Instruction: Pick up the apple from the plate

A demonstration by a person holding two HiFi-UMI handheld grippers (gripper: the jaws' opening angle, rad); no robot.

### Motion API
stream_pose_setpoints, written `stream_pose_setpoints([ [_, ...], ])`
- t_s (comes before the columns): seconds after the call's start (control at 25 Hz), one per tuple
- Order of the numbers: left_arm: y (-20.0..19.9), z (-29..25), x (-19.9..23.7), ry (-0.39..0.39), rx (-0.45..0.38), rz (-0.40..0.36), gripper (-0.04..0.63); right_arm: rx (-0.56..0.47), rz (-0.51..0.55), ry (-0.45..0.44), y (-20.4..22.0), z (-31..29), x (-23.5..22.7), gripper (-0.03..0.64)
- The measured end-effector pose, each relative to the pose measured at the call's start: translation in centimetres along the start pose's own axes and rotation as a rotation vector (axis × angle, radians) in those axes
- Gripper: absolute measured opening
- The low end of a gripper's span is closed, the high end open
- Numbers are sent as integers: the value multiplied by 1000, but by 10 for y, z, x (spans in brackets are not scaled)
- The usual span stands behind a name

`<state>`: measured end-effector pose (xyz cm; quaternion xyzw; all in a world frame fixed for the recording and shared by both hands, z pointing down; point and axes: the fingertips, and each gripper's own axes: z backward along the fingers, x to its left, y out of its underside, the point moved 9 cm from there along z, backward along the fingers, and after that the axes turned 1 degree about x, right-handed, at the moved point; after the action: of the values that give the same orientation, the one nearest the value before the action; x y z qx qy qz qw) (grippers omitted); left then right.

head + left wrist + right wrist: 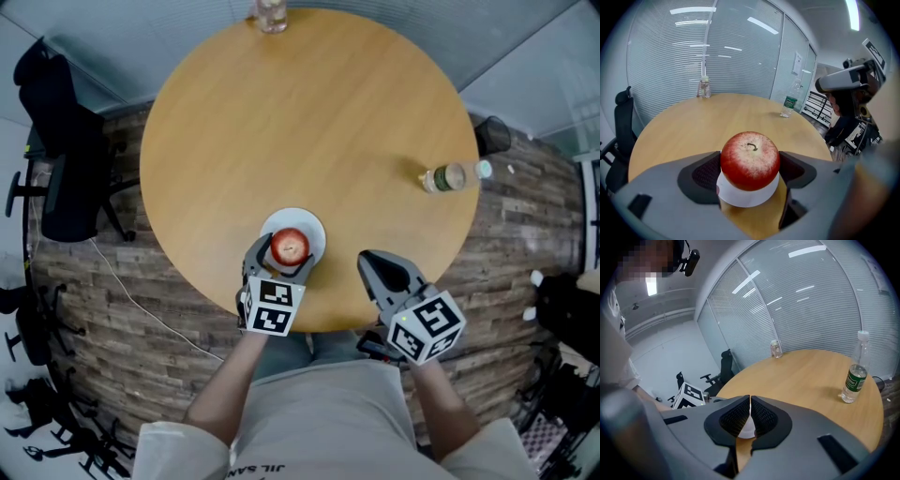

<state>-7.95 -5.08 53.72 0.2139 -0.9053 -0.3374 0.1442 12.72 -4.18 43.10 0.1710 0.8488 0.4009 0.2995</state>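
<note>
Apparently the grasp step is in hand. From the head view, the left gripper [284, 251] is hanging over the near edge of the round wooden table [309, 112]. Its two jaws are standing on either side of the red apple [290, 246], which is sitting on the small white plate [316, 230]. The right gripper [377, 266] is resting near it on the right, apart from the plate. A plastic water bottle [448, 177] is standing near the right edge of the table and a small glass jar [270, 13] at the far edge, both well apart from the plate. Around the table a brick-pattern floor [122, 291] and a black office chair [58, 159] are showing. From the left gripper view, the dark pads [705, 172] are touching the apple on both sides, so this gripper is holding the fruit. The apple seems to be resting on the plate, though I cannot tell this for sure. Behind it, a glass wall with blinds [665, 56] is bounding the room. From the right gripper view, the jaws are standing together with only a thin slit between them and nothing inside. In my judgement the next move is calling for a straight lift with a steady grip, because the round smooth skin could slip.
</note>
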Motion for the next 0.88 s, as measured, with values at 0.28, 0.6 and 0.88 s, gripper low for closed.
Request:
stream_pose_setpoints([
  [0.28, -9, 25, -3, 11, -45, 12, 388, -17, 22, -4, -4, 4, 4, 32],
  [0.6, -26, 66, -7, 15, -127, 24, 388, -32, 53, -7, -9, 12, 8, 32],
  [0.88, -34, 93, -14, 14, -180, 33, 388, -42, 93, -21, -17, 16, 13, 32],
])
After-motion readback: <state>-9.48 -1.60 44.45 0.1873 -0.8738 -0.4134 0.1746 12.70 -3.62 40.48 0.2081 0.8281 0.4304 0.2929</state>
